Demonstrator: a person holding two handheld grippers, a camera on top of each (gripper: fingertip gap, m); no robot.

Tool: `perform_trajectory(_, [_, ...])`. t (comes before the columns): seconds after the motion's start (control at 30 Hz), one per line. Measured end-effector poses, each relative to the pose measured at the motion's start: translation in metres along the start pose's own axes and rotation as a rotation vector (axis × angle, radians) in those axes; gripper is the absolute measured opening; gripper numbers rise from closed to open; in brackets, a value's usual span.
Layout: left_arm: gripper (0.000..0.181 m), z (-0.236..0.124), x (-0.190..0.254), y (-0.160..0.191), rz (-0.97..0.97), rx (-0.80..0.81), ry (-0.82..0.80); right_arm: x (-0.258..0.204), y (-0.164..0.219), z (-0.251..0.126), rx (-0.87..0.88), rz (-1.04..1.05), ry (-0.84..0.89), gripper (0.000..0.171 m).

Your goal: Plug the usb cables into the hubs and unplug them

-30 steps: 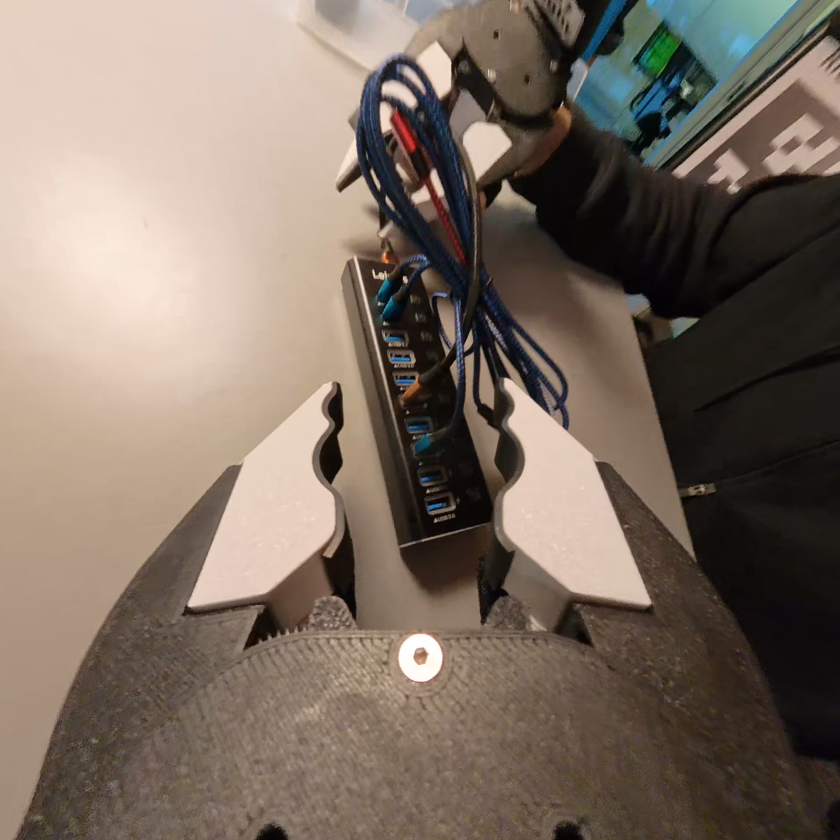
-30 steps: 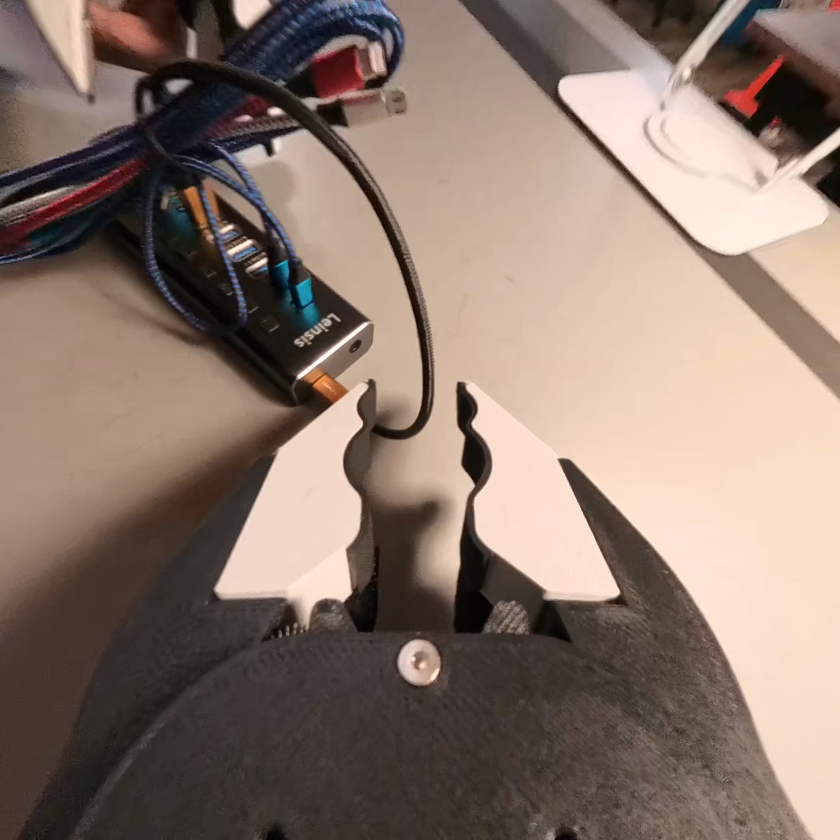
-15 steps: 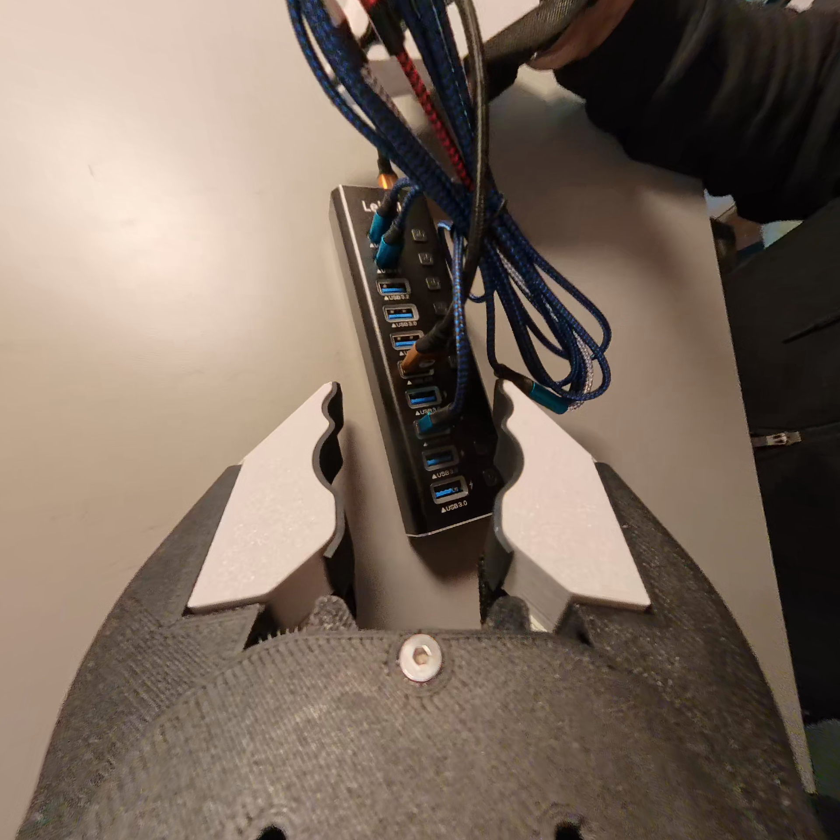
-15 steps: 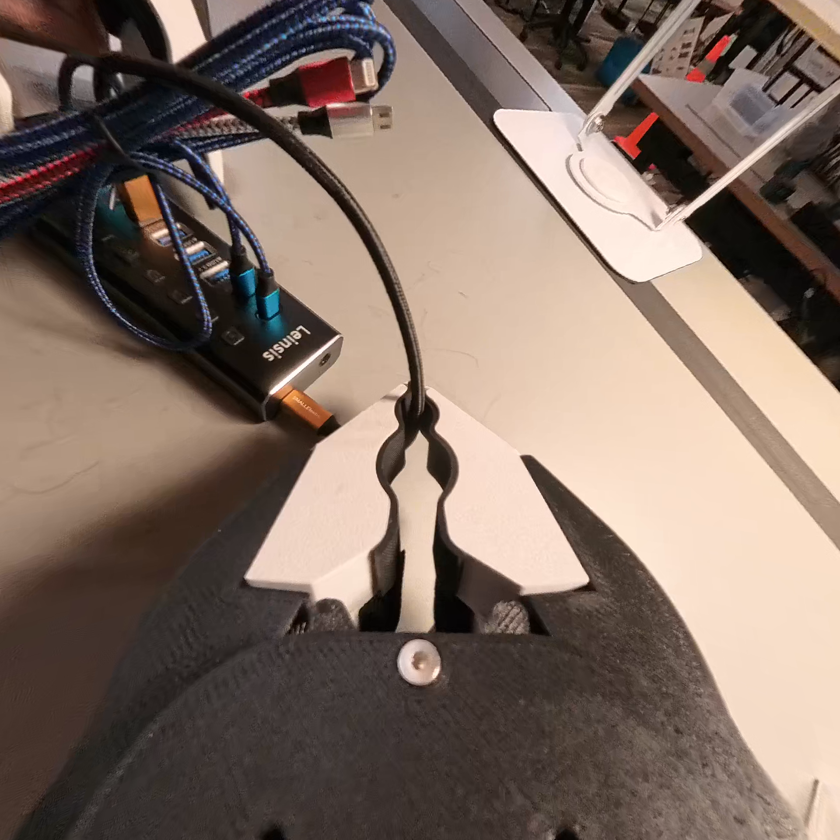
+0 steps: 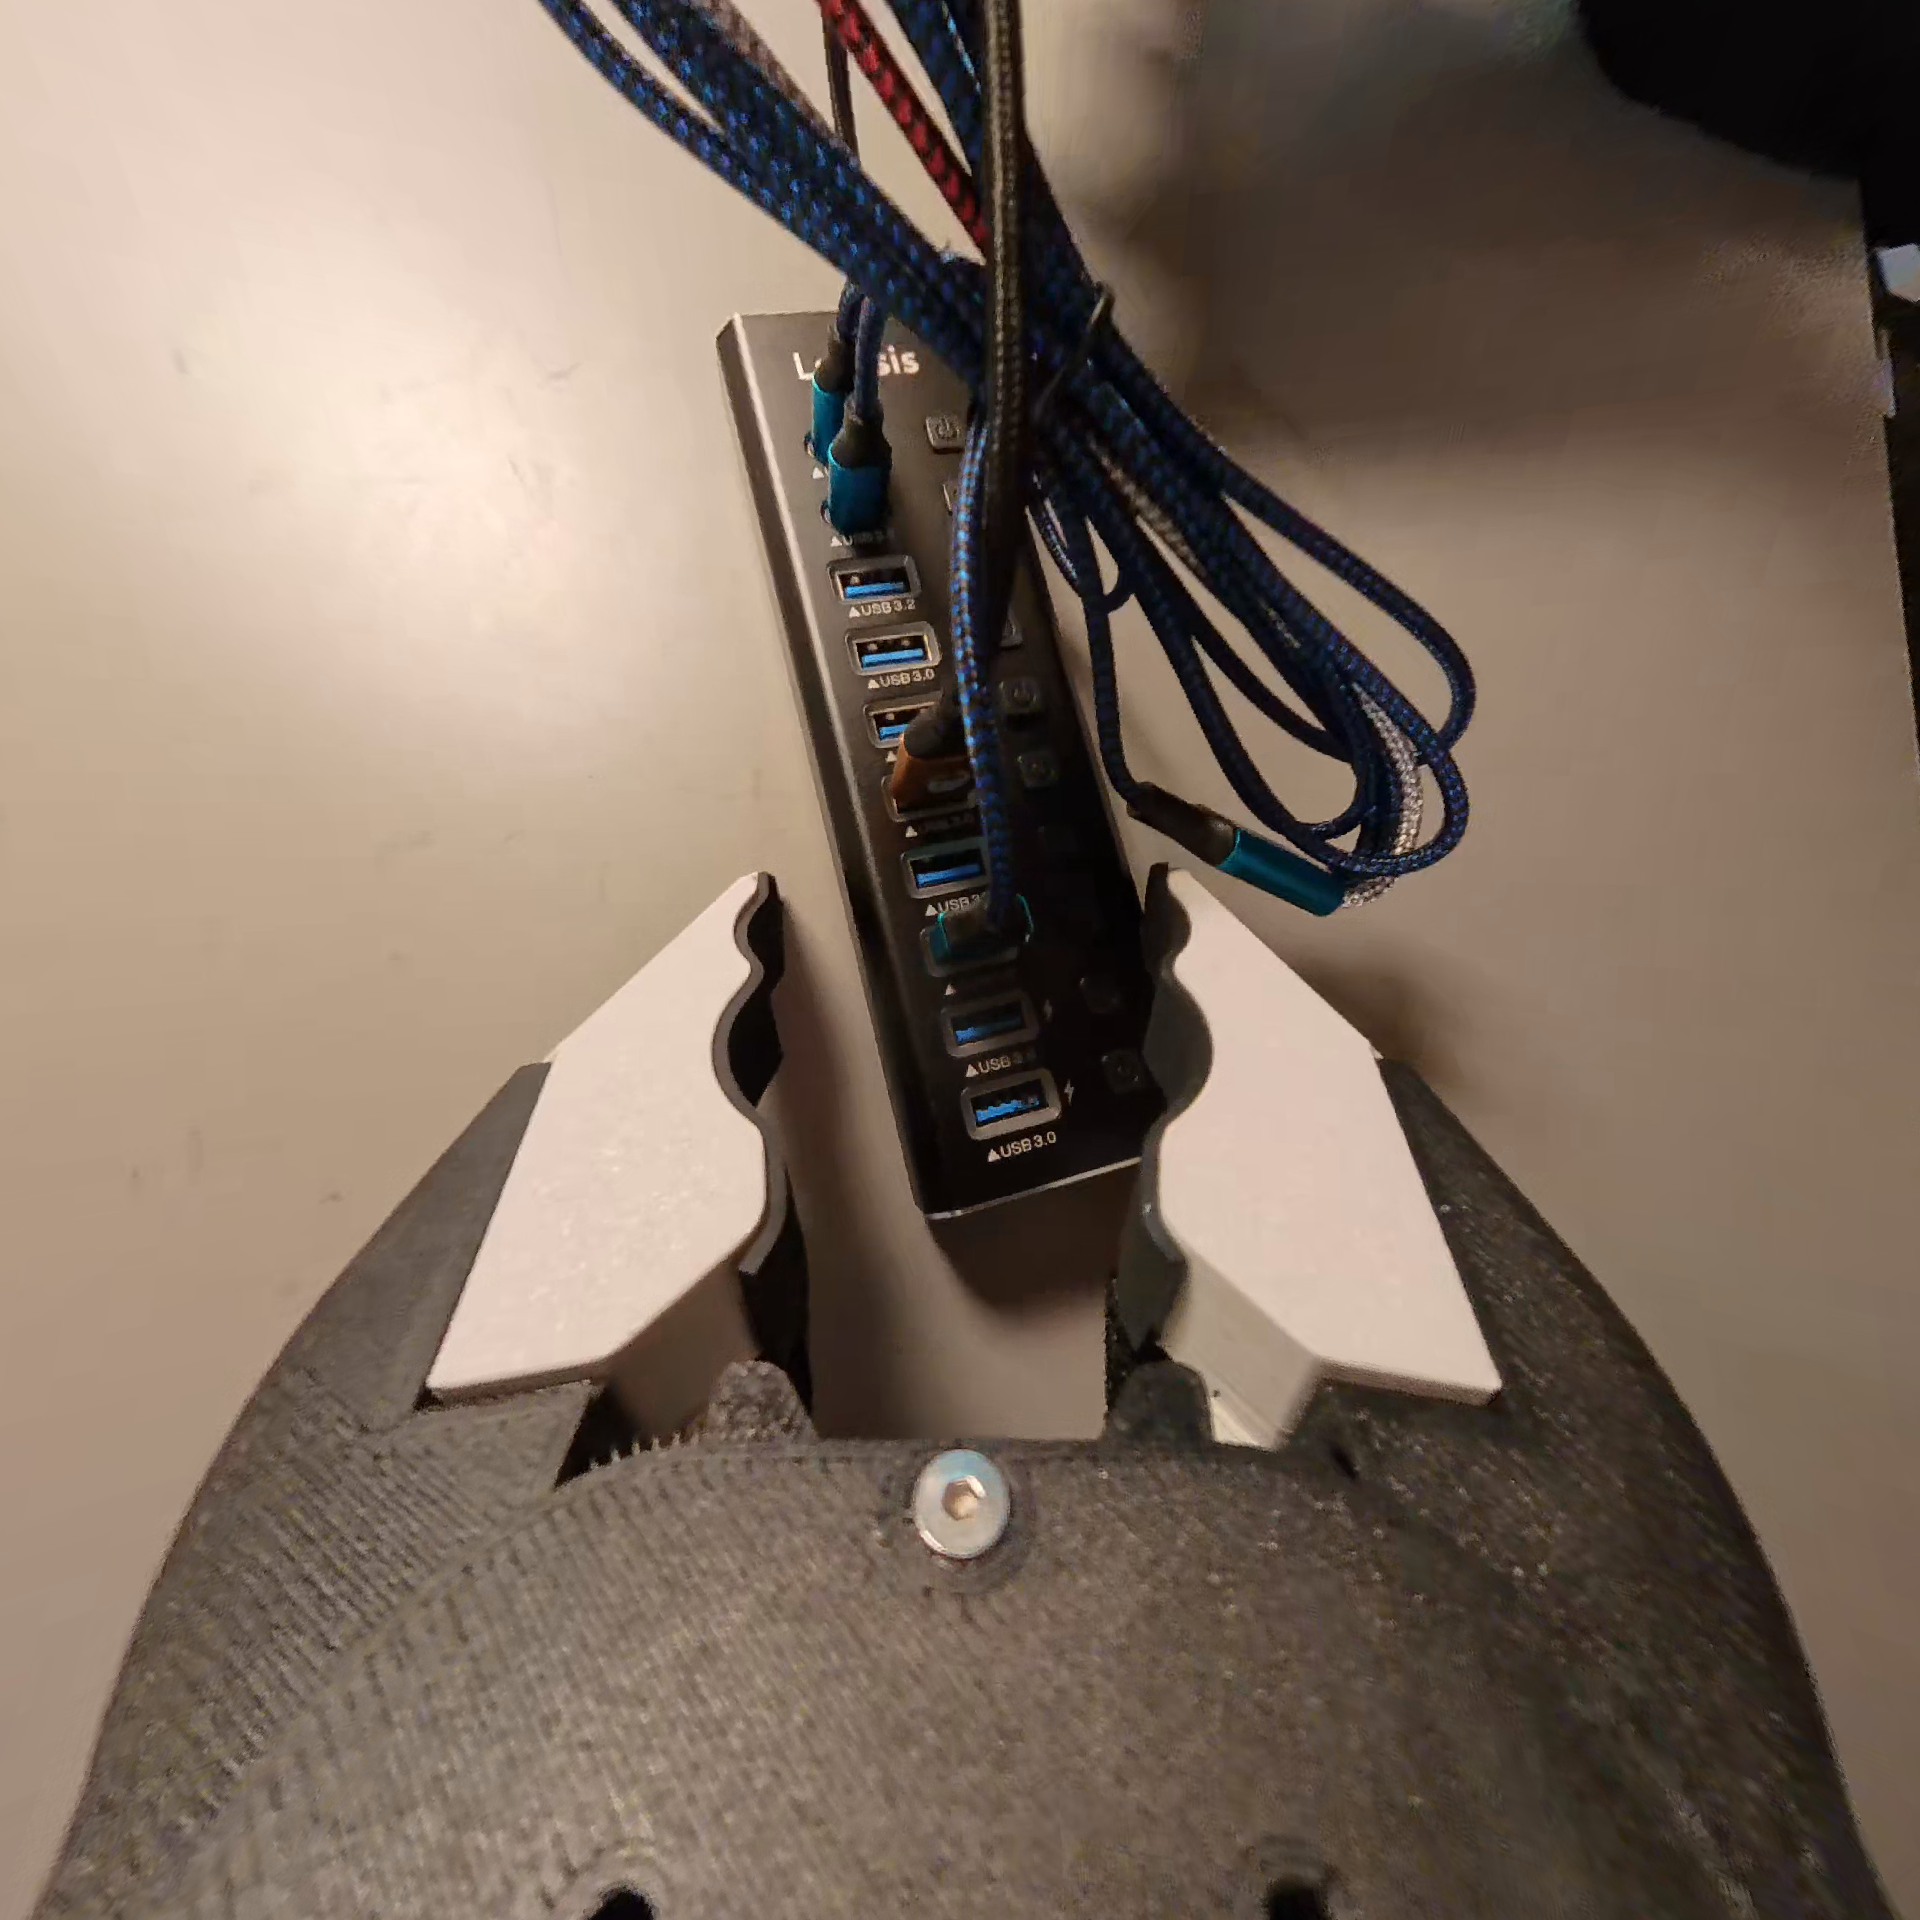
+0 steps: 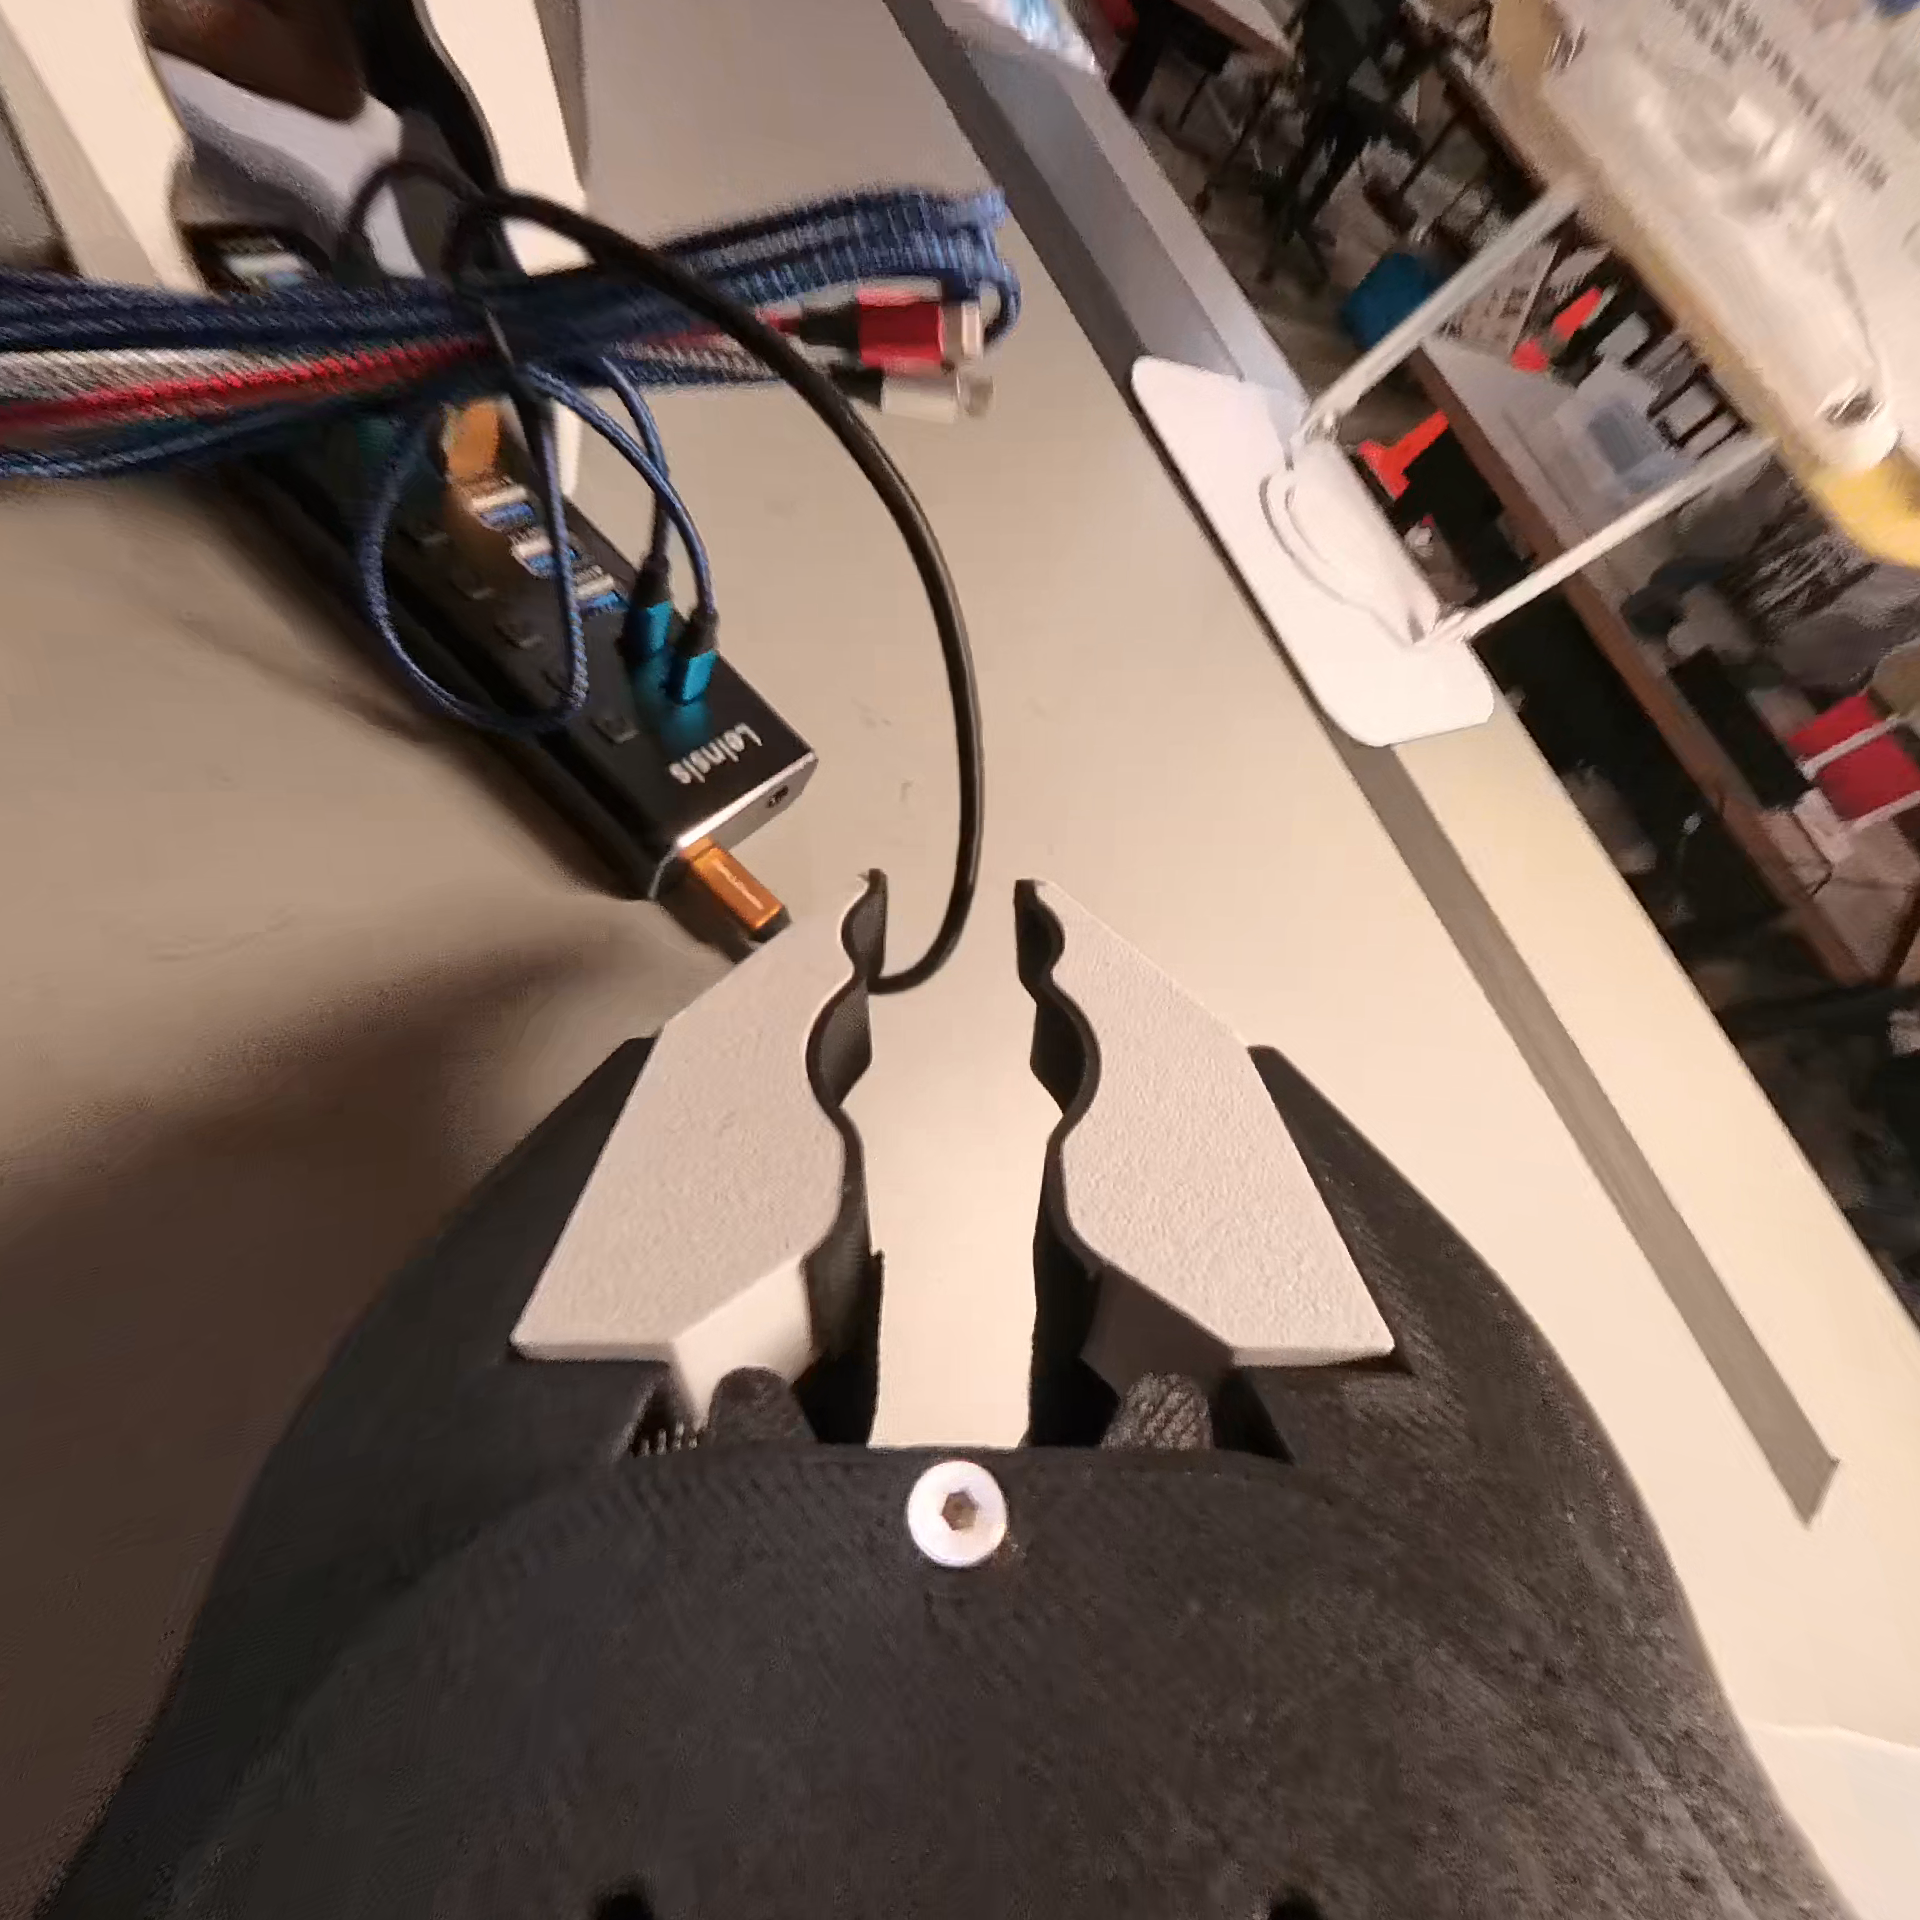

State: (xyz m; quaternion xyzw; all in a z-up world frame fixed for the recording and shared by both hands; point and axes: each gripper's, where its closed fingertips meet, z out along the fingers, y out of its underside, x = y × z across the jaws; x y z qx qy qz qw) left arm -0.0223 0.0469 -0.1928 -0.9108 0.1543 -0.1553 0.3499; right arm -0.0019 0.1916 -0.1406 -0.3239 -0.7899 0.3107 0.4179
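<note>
Hub point(image 5: 966, 790), a black strip of blue ports, lies flat on the pale bench point(image 5: 312, 623), its near end between the spread fingers of the left claw point(image 5: 961, 894), which holds nothing. 2 teal plugs point(image 5: 847, 457) sit in its far ports. Braided blue cables point(image 5: 1195, 499) hang bundled above. The right claw point(image 6: 945, 888) stands apart, a black cable point(image 6: 961, 665) looping between its tips.

one hub point(image 5: 940, 769), four plugged teal or orange connectors, two open grippers
</note>
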Motion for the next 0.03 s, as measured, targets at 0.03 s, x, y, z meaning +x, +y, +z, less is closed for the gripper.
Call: perform_trajectory(0.03, [0.073,0.0000,-0.0001,-0.0007,0.006,0.009,-0.005,-0.0009,-0.0072,-0.0033,0.025,-0.014,0.004,0.026])
